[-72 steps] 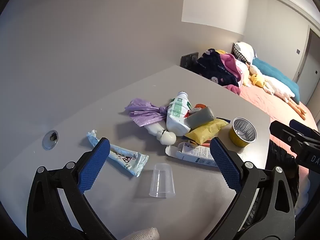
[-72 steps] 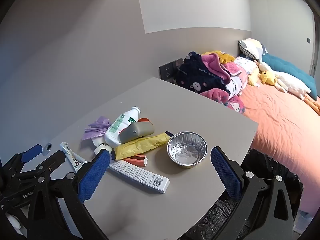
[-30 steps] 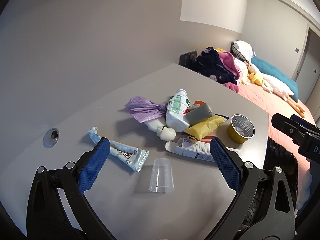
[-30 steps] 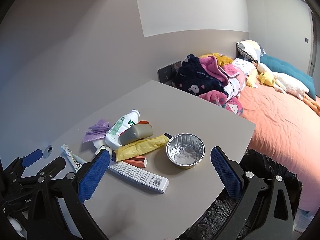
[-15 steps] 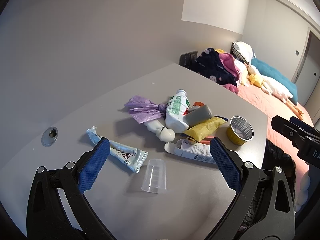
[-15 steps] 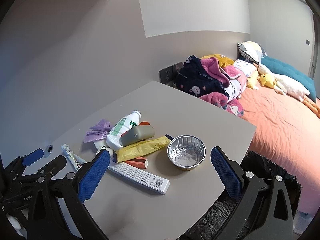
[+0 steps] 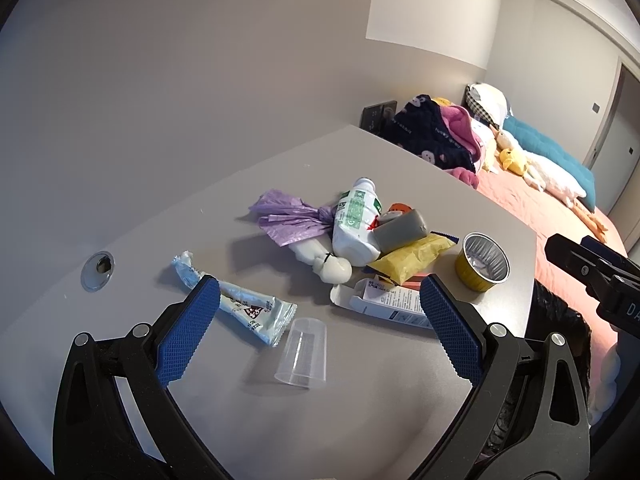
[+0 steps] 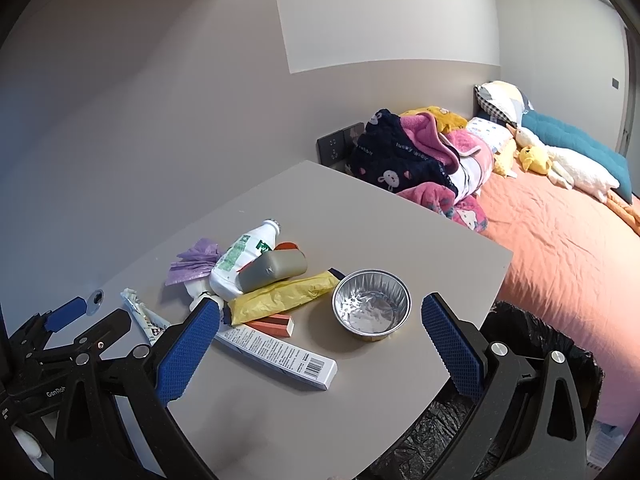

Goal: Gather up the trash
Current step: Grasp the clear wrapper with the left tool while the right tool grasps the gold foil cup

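Both tongs are spread wide and hold nothing. Nearest the left tongs, a clear cup stands upside down on the grey worktop, just beside a wrapper. The right tongs hover before a long carton and foil bowl. Beyond lies the pile: yellow packet, white bottle, purple bag. A black bin bag hangs at the worktop's edge.

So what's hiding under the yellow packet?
An orange box pokes out from under the yellow packet, and a long white box lies beside it. How far the orange box runs underneath is covered.
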Demonstrator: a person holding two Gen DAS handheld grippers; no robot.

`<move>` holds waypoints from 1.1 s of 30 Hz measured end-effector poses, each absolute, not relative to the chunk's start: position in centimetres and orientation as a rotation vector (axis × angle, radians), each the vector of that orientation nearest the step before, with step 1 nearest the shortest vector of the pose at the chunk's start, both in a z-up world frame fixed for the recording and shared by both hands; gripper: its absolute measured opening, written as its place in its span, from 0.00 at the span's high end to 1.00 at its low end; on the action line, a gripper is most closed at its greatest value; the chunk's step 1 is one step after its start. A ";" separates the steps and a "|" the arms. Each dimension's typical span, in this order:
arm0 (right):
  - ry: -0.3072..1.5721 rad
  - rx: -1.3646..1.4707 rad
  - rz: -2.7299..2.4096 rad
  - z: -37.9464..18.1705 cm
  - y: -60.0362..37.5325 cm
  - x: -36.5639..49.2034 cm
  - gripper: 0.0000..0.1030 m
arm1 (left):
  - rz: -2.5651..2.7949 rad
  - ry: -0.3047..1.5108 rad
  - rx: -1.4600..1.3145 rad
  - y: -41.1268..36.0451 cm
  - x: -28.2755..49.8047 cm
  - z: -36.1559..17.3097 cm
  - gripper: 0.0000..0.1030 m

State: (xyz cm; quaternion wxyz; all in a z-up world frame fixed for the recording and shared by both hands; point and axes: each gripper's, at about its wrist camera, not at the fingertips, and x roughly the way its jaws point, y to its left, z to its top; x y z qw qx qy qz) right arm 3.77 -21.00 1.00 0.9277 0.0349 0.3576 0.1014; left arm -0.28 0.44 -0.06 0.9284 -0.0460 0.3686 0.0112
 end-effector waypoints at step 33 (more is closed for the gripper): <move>0.883 0.140 0.062 -6.7 -24.8 11.4 0.21 | 0.190 0.949 -0.251 6.9 4.8 -8.2 0.17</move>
